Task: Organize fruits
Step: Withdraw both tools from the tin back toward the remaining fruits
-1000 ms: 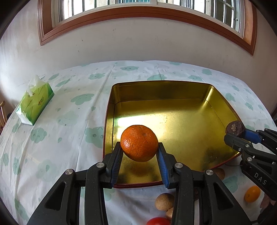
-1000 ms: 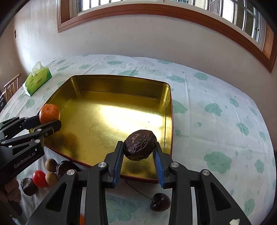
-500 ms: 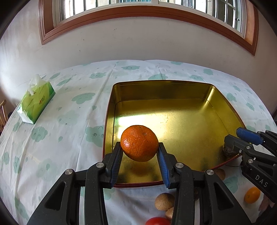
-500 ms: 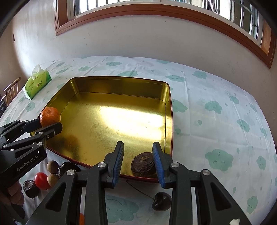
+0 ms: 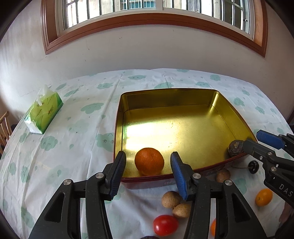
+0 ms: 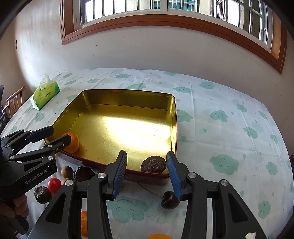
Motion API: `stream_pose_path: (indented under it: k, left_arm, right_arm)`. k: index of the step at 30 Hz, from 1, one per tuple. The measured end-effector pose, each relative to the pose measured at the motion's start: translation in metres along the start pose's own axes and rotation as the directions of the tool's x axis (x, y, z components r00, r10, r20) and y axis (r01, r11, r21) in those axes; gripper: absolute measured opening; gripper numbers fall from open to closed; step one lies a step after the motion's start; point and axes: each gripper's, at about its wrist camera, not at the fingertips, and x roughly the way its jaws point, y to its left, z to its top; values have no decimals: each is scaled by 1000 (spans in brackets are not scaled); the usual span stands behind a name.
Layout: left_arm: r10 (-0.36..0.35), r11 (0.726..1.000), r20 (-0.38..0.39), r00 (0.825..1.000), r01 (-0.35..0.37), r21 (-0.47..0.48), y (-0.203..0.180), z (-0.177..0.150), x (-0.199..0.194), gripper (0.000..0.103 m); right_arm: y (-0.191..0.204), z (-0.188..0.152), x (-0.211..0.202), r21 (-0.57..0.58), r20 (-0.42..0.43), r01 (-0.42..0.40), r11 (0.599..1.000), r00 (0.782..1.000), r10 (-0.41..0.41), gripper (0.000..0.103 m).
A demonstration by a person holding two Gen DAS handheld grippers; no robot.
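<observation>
Big arched window [image 5: 147,11] up top, plain white wall [image 5: 147,51] under it, then a table covered in a cloud-print cloth [image 5: 60,147] that fills most of what both your cameras see. Off to the far left of both grippers sits a green tissue box [image 5: 44,112], with a bit of wooden chair [image 6: 15,99] past it.

Dead ahead of you is the gold tin [image 5: 170,97], and that's where the sorting is happening. You're at the drop-off step: both sets of jaws have just been opening. Your left gripper [image 5: 148,171] is spread, with the orange [image 5: 149,161] sitting on the tin floor between the pads, not pinched, right at the near wall. Your right gripper [image 6: 146,171] is spread too; the wrinkly dark fruit [image 6: 153,164] rests in the tin's near right corner, close by the blue pad, but looks let go.

So I'd call two fruits delivered. Next you'll want to back both grippers off without nudging either one, then go shopping below the tin's near edge: brown round ones [image 5: 170,199], a red tomato [image 5: 165,225], a small yellow-orange citrus [image 5: 264,197] and a dark cherry [image 6: 170,200] on a stem just under your right pad. That cherry is small and round, so I'd guess it rolls easily; close on it gently.
</observation>
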Motion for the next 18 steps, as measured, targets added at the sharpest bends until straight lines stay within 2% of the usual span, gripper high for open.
stream_pose_path:
  k: [13,18]
  left_arm:
    - [-9,1000,51,999,10,-12,0,-36,-65,52]
    - [-16,1000,47,999,17,-21,2,-57,-82,52]
  right_arm:
    - [3,-37,-59,35,35,-15,999,999,14,42]
    - [3,-57,-79,43,41,-14,999,999,12,42]
